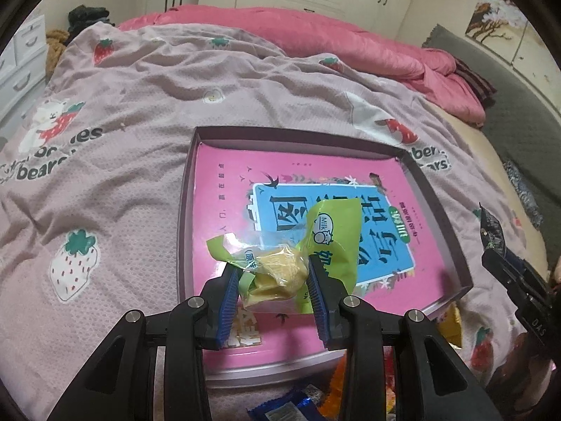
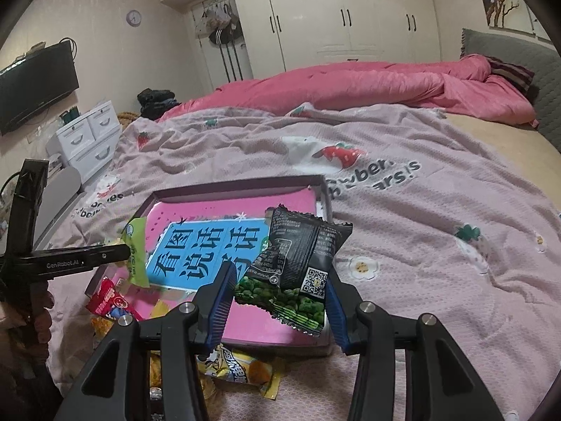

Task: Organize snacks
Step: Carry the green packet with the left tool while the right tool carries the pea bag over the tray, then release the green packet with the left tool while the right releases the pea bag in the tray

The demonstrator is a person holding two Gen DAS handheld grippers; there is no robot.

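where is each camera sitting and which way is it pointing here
Left wrist view: sits on the left gripper, looking forward and down along its fingers at the pink box on the bedspread; the fingers are shut on a green snack packet, and the right gripper shows at the right edge.
Right wrist view: sits on the right gripper, looking across the bed toward the wardrobe; its fingers are shut on a black snack bag, and the left gripper shows at the left.
Both show the pink box, bedspread and pink quilt.
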